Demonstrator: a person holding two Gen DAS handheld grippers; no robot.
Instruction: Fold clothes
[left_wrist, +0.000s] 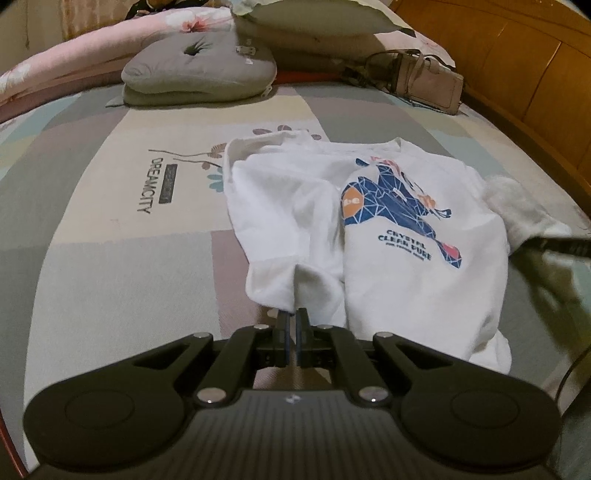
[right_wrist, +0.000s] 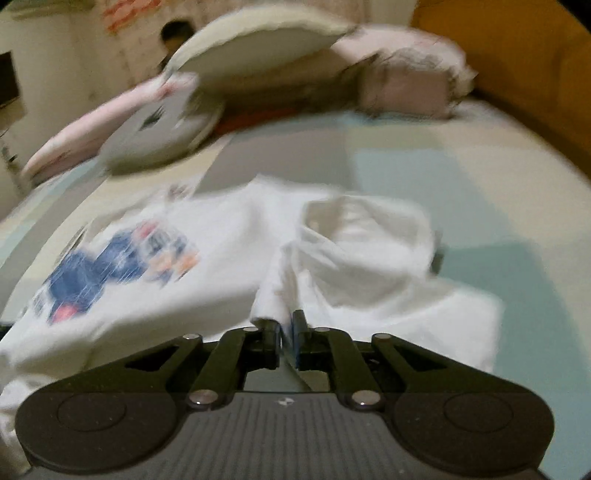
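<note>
A white T-shirt (left_wrist: 413, 295) with a blue and orange print lies crumpled on the patchwork bedsheet (left_wrist: 110, 258), its print facing up. My left gripper (left_wrist: 292, 315) is shut on a fold of the shirt's near left edge, and the cloth rises between the pads. In the blurred right wrist view the same T-shirt (right_wrist: 221, 258) spreads to the left. My right gripper (right_wrist: 287, 323) stands with its jaws a narrow gap apart. A ridge of white cloth runs up to its fingertips, and the pads do not clearly press on it.
A grey tufted cushion (left_wrist: 199, 70) and a pale handbag (left_wrist: 424, 85) lie at the far end of the bed. A pink floral quilt (left_wrist: 74, 62) is bunched behind them. A wooden board (left_wrist: 535, 74) borders the bed on the right.
</note>
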